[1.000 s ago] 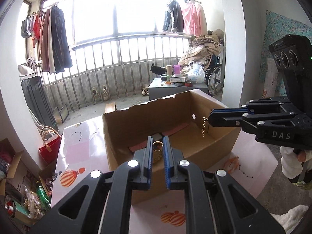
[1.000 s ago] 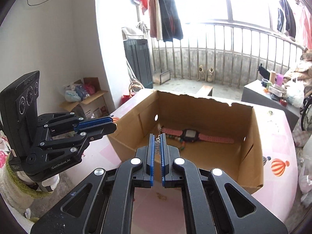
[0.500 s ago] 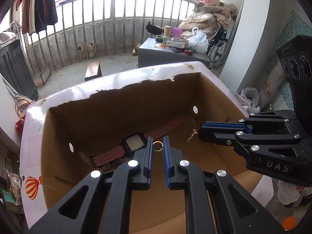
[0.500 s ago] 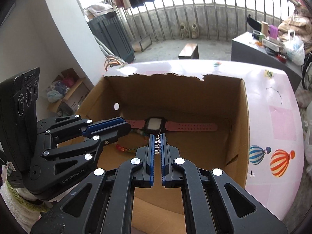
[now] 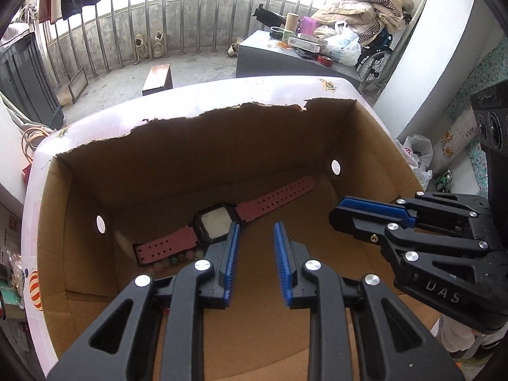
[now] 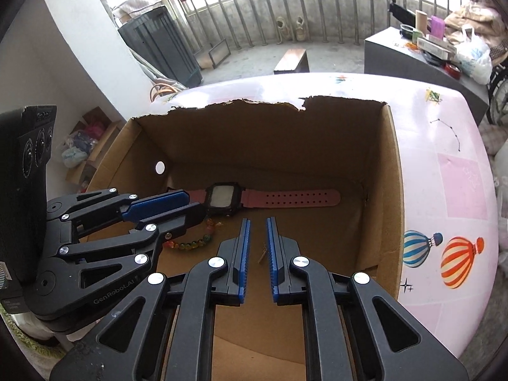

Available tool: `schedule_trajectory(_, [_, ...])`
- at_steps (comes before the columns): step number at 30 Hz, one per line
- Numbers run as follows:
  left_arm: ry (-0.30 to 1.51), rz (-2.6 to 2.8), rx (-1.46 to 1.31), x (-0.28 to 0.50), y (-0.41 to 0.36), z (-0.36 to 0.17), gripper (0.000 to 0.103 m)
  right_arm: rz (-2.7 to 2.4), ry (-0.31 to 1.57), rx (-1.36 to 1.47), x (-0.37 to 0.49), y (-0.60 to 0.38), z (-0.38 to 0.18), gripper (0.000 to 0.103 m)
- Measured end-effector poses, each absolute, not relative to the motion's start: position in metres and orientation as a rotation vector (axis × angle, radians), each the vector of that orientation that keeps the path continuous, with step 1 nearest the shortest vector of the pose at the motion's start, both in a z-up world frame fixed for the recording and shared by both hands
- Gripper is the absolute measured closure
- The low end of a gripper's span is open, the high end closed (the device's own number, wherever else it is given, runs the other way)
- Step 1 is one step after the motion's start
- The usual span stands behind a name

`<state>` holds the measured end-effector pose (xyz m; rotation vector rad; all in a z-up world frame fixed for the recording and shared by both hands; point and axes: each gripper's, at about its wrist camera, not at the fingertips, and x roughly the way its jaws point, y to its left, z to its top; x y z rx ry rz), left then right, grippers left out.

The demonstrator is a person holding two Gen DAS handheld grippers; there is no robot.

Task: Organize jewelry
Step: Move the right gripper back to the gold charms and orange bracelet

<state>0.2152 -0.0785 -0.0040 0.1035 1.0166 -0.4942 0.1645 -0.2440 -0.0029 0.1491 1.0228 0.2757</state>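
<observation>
An open cardboard box (image 5: 190, 120) (image 6: 393, 190) holds a pink-strapped digital watch (image 5: 216, 222) (image 6: 222, 198) and a coloured bead bracelet (image 5: 177, 258) (image 6: 190, 244). My left gripper (image 5: 255, 227) hangs over the box floor with its jaws opening and nothing between them; in the right wrist view it (image 6: 177, 203) shows at the left. My right gripper (image 6: 257, 222) is opening too. A short gold chain (image 6: 263, 254) shows loose in its gap, with neither pad pressing it. In the left wrist view the right gripper (image 5: 349, 212) points in from the right. No gold ring is in sight.
The box stands on a table with a pink balloon-print cloth (image 6: 457, 190). Beyond it are a wooden stool (image 5: 157, 77), a grey cabinet (image 5: 254, 54) loaded with cups and bags, and a metal railing (image 5: 190, 16). Another cardboard box (image 6: 92, 146) sits on the floor at left.
Both grippers tipped down over the box, then their jaws parted. The gold ring has left the left fingers. The chain has slipped lower between the right fingers.
</observation>
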Motion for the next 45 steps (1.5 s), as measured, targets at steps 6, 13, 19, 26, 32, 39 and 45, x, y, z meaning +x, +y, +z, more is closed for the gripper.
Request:
schedule_trajectory(6, [1.006, -0.489, 0.086, 0.212, -0.075, 0.0, 0.075, 0.264, 0.998, 0.158, 0.157, -0.248, 0.004, 0.091])
schedule_trajectory(13, [0.923, -0.5, 0.069, 0.192, -0.06, 0.024, 0.075, 0.267, 0.918, 0.148, 0.132, -0.25, 0.027, 0.09])
schedule_trajectory(19, [0.808, -0.503, 0.069, 0.15, -0.021, 0.057, 0.075, 0.3, 0.819, 0.145, 0.088, -0.251, 0.053, 0.088])
schedule_trajectory(26, [0.719, -0.482, 0.077, 0.087, 0.036, 0.07, 0.075, 0.384, 0.743, 0.127, 0.027, -0.241, 0.061, 0.086])
schedule_trajectory(32, [0.719, -0.439, 0.109, 0.046, 0.061, 0.049, 0.075, 0.431, 0.732, 0.114, -0.012, -0.22, 0.041, 0.086])
schedule_trajectory(39, [0.77, -0.446, 0.119, 0.025, 0.061, -0.009, 0.075, 0.443, 0.791, 0.135, -0.02, -0.196, -0.005, 0.086])
schedule_trajectory(45, [0.779, -0.468, 0.157, 0.021, 0.053, -0.049, 0.075, 0.427, 0.838, 0.129, -0.012, -0.185, -0.037, 0.086])
